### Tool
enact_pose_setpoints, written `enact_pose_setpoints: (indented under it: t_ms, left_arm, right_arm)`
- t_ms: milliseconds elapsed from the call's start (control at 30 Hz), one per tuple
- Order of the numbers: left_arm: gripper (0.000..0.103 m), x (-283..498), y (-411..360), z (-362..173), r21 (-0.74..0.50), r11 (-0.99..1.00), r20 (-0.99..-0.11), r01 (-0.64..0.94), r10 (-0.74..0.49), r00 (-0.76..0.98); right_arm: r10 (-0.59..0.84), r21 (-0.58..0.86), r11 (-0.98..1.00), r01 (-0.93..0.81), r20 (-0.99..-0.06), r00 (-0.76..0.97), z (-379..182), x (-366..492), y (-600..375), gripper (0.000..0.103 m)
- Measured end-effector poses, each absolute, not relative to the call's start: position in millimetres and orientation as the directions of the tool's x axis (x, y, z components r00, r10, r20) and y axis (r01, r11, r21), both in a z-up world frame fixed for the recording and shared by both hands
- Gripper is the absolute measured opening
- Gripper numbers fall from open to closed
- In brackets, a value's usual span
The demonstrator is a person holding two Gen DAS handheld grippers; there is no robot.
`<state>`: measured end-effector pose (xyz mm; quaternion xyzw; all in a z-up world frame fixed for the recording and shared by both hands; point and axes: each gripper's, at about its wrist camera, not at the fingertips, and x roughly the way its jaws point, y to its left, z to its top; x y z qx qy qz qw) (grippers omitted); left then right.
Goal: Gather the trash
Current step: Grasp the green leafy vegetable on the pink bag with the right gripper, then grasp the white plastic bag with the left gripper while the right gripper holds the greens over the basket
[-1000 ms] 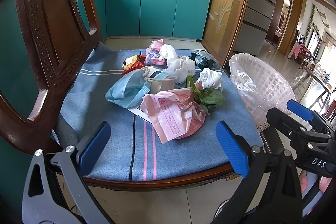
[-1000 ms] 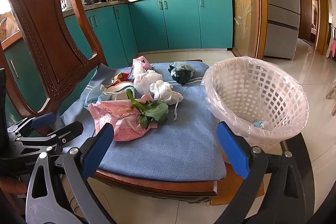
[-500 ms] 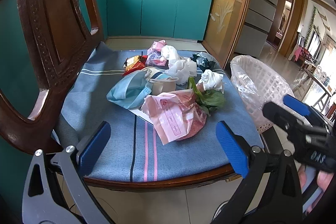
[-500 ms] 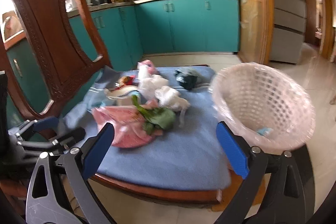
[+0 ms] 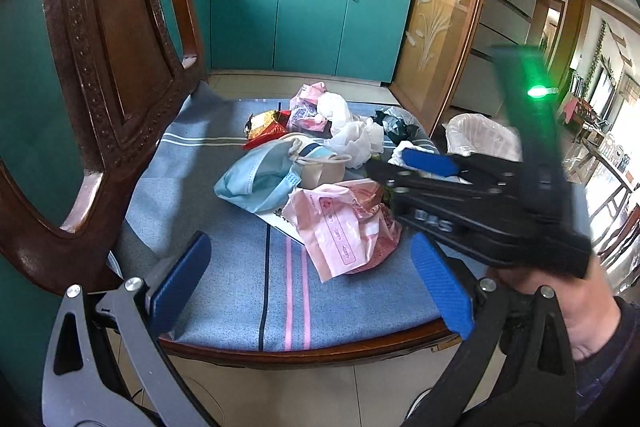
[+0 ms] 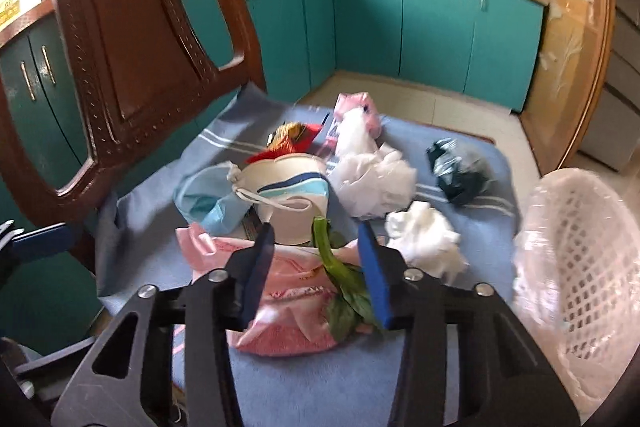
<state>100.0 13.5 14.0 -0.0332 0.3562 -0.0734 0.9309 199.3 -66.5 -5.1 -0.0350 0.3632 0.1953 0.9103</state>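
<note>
A heap of trash lies on the blue cloth of a wooden chair seat [image 5: 248,291]: a pink plastic bag [image 5: 340,227], a blue face mask [image 5: 256,179], a paper cup [image 6: 292,203], a green vegetable stalk [image 6: 340,275], white tissue wads [image 6: 424,235], a dark bag [image 6: 460,167] and a red-yellow wrapper [image 5: 266,125]. My right gripper [image 6: 316,267] hangs over the pink bag [image 6: 288,303] and the stalk, jaws half closed with the stalk between them, not clamped. It also shows in the left wrist view [image 5: 404,171]. My left gripper [image 5: 308,283] is open and empty at the seat's front edge.
A white lattice basket [image 6: 580,283] lined with clear plastic stands on the floor right of the chair. The carved chair back [image 5: 100,67] rises at the left. Teal kitchen cabinets [image 5: 300,23] stand behind, across a tiled floor.
My right gripper has moved forward and left over the trash heap and its jaws have narrowed. It now crosses the left wrist view. My left gripper has barely moved.
</note>
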Motion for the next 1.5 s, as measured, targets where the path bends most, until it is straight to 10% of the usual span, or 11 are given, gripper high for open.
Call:
enact_pose_setpoints:
  t_ms: [233,1167,1333,1500]
  left_arm:
    - [0.1,101.1,17.5,14.0,-0.123,0.986,-0.661,0.108,-0.163,0.733]
    - [0.099,125.7,-87.8,5.2,0.014,0.931,-0.647,0.365,-0.27,0.713]
    - [0.079,171.2,-135.0,-13.8,0.052,0.909,-0.702,0.413,-0.261,0.662]
    - [0.025,221.9,-143.8,-57.8,0.002,0.934,-0.817,0.359,-0.205,0.539]
  right_arm:
    - [0.344,0.1,0.913,-0.396,-0.709,0.616,-19.5,222.3,-57.3,0.009]
    - [0.318,0.33,0.926,-0.184,-0.417,0.852,68.2,126.4,-193.1,0.008]
    - [0.274,0.318,0.937,-0.143,-0.42,0.865,63.9,127.8,-206.8,0.007]
    - [0.257,0.331,0.936,-0.117,-0.421,0.87,63.1,128.4,-217.0,0.007]
